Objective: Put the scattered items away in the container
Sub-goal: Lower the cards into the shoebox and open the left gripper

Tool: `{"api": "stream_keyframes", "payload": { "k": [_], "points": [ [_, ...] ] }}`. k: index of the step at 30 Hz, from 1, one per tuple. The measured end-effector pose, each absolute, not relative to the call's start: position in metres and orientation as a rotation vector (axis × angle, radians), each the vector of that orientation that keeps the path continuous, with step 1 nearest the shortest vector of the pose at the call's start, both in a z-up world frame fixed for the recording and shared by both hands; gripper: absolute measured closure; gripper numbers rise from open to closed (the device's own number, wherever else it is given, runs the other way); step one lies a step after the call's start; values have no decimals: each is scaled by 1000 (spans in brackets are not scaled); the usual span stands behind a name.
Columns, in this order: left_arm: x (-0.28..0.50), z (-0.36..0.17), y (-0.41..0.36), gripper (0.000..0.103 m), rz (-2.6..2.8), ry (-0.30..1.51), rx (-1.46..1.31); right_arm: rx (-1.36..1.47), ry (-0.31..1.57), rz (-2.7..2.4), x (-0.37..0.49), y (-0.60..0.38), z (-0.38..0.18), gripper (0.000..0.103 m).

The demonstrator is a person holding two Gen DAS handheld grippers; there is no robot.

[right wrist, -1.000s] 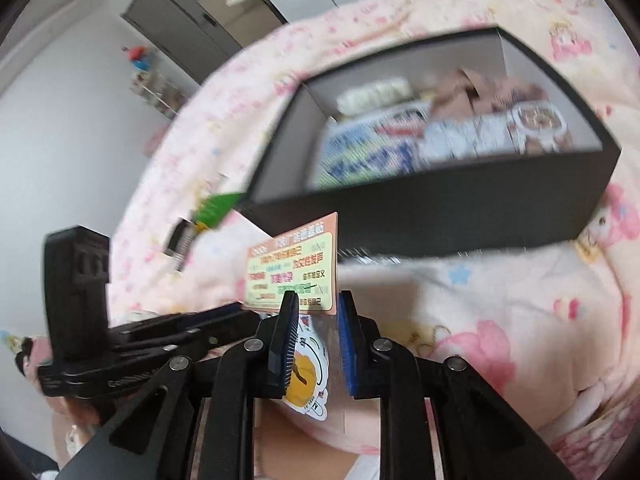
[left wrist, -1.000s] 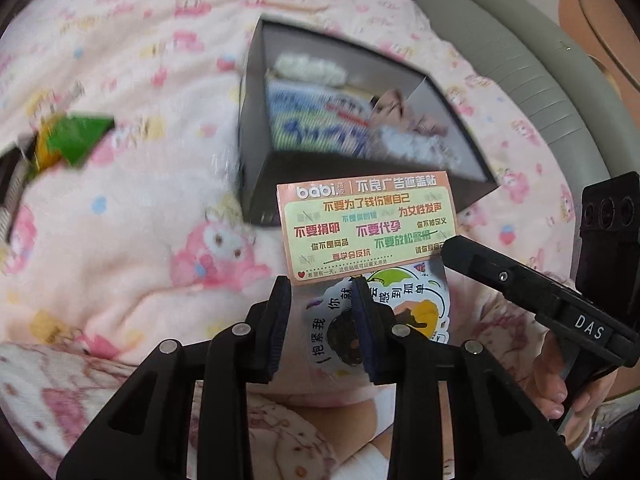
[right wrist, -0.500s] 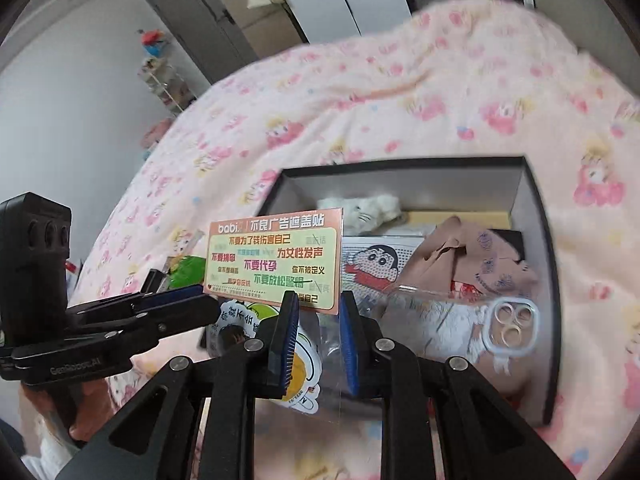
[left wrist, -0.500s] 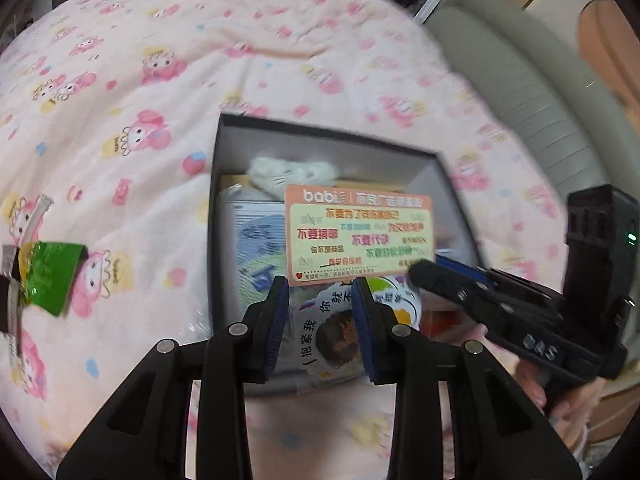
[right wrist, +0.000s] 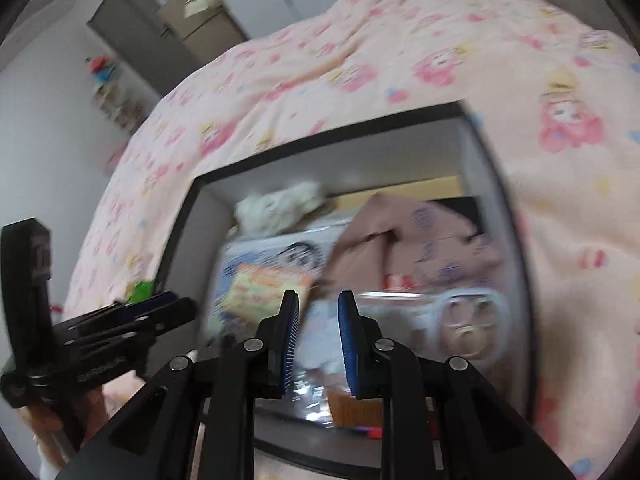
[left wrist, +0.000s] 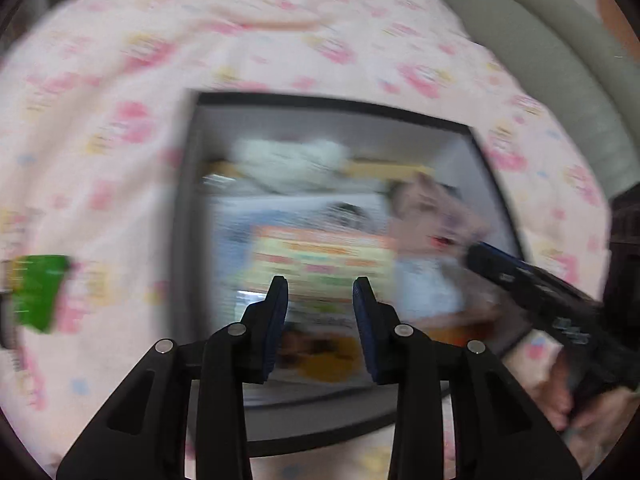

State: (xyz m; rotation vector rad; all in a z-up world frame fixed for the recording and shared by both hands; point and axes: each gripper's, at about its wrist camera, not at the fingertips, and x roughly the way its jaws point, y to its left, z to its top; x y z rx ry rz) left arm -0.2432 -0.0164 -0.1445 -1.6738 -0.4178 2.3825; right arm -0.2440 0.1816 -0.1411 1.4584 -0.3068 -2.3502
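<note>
Sticker sheet (left wrist: 320, 264) sits over the middle of the black box (left wrist: 332, 104), above the items already inside it. My left tool (left wrist: 320, 292) is partly open and its jaws have just been opening, with the sheet's lower end between them; blur hides whether the pads touch it. My right tool (right wrist: 318, 308), also over the box, is narrowly parted; I cannot tell whether it grips anything. Risk: a one-sided release lets the sheet swing, catch the box's near wall and slide onto the quilt (left wrist: 120, 80). A green packet (left wrist: 36, 292) lies outside the box, to its left.
</note>
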Motion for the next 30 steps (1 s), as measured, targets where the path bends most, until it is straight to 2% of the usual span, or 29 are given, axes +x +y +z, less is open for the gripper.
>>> {"api": "stream_keyframes", "payload": {
  "k": [9,13,19,21,25,30],
  "points": [
    [-257,-179,31,70,2133,-460,-1720,1420,-315,-2464,-242,196,-135,85],
    [-262,-179,16,70,2322,-404,-1825,1451,-301,-2433,-246,190,-142,85],
    [-266,-165,-15,68,2380,-498,-1798,1502,-241,-2390,-246,176,-154,85],
    [-273,-160,-21,65,2399,-504,-1786,1497,-209,-2359,-244,167,-156,85],
    [-302,-164,-29,62,2410,-456,-1809,1491,-137,-2315,-254,143,-158,85],
    [-322,-166,-31,62,2366,-451,-1819,1626,-109,-2214,-274,119,-180,85]
  ]
}}
